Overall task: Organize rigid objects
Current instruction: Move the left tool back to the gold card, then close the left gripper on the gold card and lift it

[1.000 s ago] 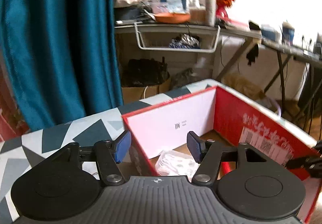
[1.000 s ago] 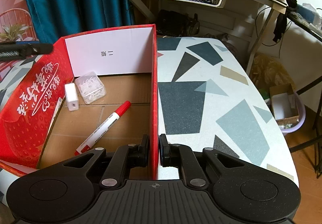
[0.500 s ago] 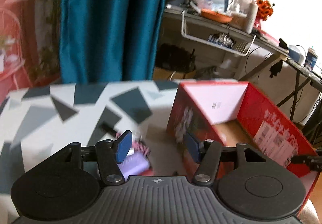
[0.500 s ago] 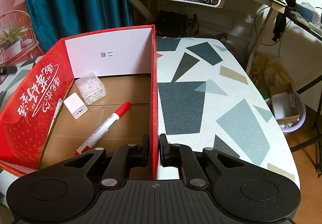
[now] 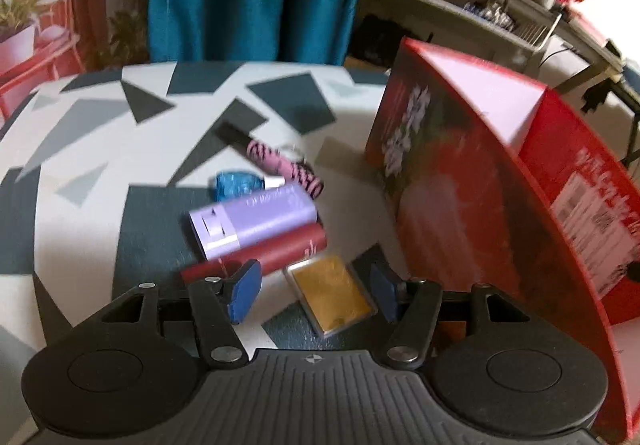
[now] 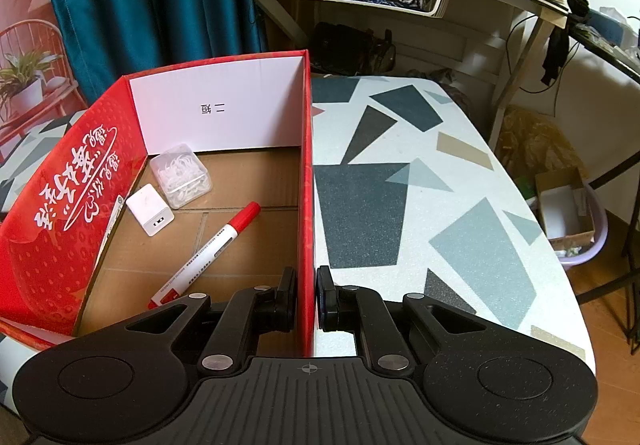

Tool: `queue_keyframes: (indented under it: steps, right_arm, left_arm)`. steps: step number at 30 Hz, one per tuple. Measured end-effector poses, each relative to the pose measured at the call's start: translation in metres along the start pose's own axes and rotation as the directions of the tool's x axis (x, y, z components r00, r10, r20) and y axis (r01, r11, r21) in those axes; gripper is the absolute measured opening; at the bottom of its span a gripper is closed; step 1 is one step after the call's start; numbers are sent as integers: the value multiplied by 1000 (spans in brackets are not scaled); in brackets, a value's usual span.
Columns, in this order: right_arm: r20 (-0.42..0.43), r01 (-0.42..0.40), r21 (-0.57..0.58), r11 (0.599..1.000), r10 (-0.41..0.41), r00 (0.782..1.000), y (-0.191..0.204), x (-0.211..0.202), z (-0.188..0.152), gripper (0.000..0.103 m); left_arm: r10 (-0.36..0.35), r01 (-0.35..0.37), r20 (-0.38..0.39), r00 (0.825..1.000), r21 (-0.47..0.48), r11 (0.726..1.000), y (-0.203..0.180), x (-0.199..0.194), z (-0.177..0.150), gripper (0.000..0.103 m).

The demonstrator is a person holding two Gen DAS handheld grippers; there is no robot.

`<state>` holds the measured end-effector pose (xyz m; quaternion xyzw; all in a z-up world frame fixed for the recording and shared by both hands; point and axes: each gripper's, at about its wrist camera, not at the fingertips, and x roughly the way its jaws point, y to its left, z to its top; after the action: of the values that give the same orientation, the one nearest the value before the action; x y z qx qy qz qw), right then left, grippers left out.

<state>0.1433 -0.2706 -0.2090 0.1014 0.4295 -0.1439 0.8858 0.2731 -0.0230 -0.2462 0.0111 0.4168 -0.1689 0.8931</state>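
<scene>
Beside the red box (image 5: pixel 460 205), the spread, empty left gripper (image 5: pixel 312 291) hangs above a flat gold case (image 5: pixel 332 293), probably hard and slippery, best pinched by its long edges.

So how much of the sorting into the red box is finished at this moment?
Partly done. In the red box lie a red-capped marker, a white charger cube and a clear case. The right tongs are shut on the box wall. The left tongs are open and empty above a gold case. Left on the table: that case, a purple box, a dark red tube, a pink item and a blue piece.
</scene>
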Motion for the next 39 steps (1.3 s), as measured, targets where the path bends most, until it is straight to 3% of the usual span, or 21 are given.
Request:
queue_keyframes:
  steps: [8, 10, 15, 19, 22, 39]
  right_arm:
    - [-1, -1, 0, 1000, 1, 1000, 0, 0, 0, 10]
    - [-1, -1, 1, 1000, 1, 1000, 0, 0, 0, 10]
    - [0, -1, 1, 1000, 1, 1000, 0, 0, 0, 10]
    - [-2, -2, 3, 1000, 2, 1000, 0, 0, 0, 10]
    - [-1, -2, 4, 1000, 2, 1000, 0, 0, 0, 10]
    - [-6, -4, 12, 1000, 4, 1000, 1, 1, -1, 11]
  left_arm:
    - [1, -1, -29, 1000, -10, 1000, -5, 26, -5, 67]
    - [7, -7, -36, 999, 16, 1000, -9, 29, -5, 76]
    - [37, -36, -20, 999, 75, 997, -18, 28, -10, 75]
    - [104, -105, 13, 994, 147, 984, -28, 26, -20, 71]
    - [116, -119, 30, 993, 116, 986, -29, 21, -25, 65]
    - [125, -128, 31, 992, 87, 988, -21, 0, -41, 56]
